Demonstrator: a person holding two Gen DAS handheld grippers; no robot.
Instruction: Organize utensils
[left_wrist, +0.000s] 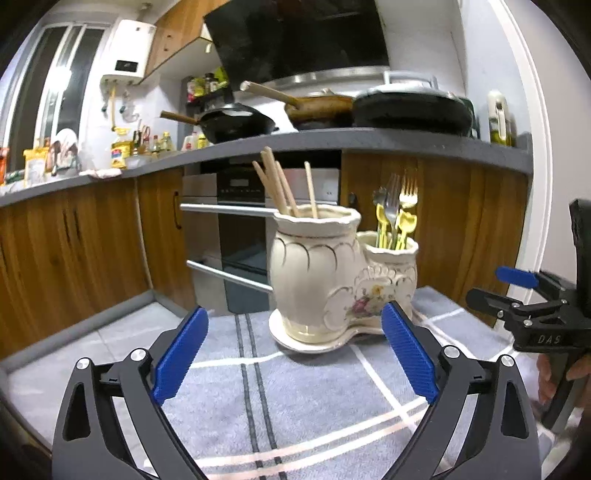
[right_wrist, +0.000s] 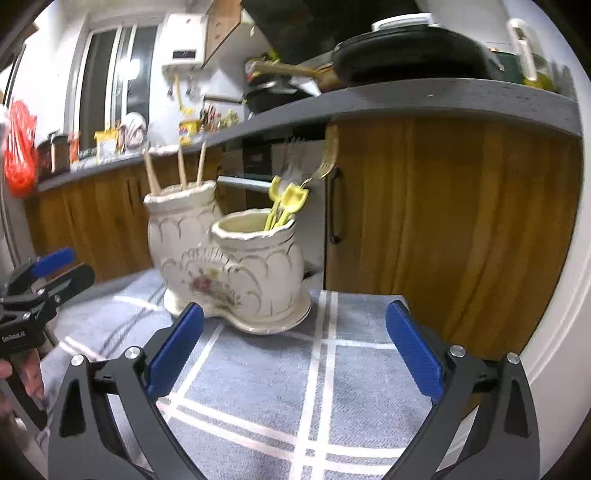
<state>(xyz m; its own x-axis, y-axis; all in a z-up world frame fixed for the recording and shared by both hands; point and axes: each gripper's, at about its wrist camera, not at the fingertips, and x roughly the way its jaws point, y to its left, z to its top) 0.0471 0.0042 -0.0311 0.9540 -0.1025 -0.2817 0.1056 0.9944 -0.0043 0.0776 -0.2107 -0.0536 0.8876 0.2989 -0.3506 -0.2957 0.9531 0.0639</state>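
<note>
Item: cream ceramic holder, two joined pots with gold trim and a painted flower spray, standing upright on its own matching base on a grey-blue checked cloth in front of wooden kitchen cupboards.

Taller pot: wooden chopsticks, long axis near vertical, tips fanning up and slightly apart.

Shorter pot, joined beside it: metal forks, tines up, and yellow plastic utensils, handles down inside; in the right wrist view the forks lean to the right.

Left gripper: blue pads spread wide, nothing between them, just short of the holder.

Right gripper: also spread wide and empty, low over the cloth near the holder's base. Its side carries white letters reading "DAS"; the left one's white lettering is too small to read.

Background: pans on the grey counter, oven below.
</note>
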